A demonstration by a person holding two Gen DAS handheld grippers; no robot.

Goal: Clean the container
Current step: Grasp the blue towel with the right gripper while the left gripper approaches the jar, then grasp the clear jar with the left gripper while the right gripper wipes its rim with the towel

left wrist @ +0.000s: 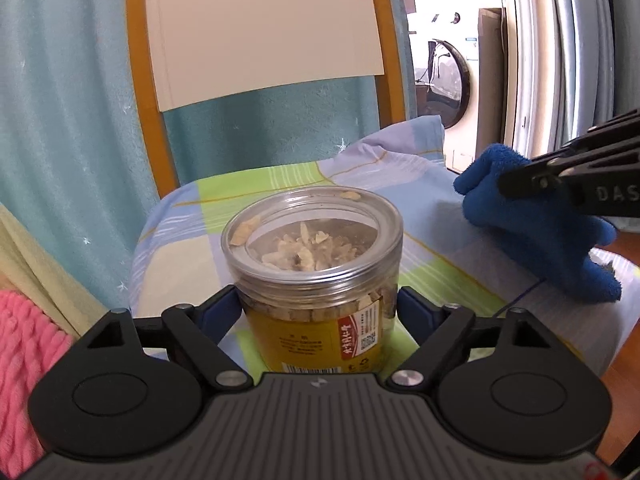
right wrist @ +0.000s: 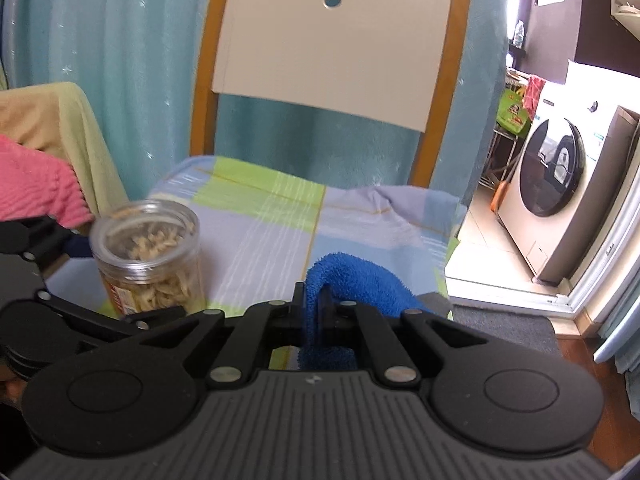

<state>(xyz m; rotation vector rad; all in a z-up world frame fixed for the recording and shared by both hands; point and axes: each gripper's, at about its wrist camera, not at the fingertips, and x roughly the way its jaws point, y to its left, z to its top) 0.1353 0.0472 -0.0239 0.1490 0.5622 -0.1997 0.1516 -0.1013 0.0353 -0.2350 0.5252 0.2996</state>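
Left wrist view: left gripper (left wrist: 318, 300) clamps jar (left wrist: 316, 264) at lower centre, on checked cloth (left wrist: 280, 184); right gripper (right wrist: 312, 304) pinches blue towel (right wrist: 360, 280); risk: wiping push tips the jar, flakes on rim fall.

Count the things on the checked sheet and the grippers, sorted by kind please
Jars: 1, the jar, held in the left gripper
Cloths: 1, the blue cloth, pinched in the right gripper
Grippers: 2
Total: 4
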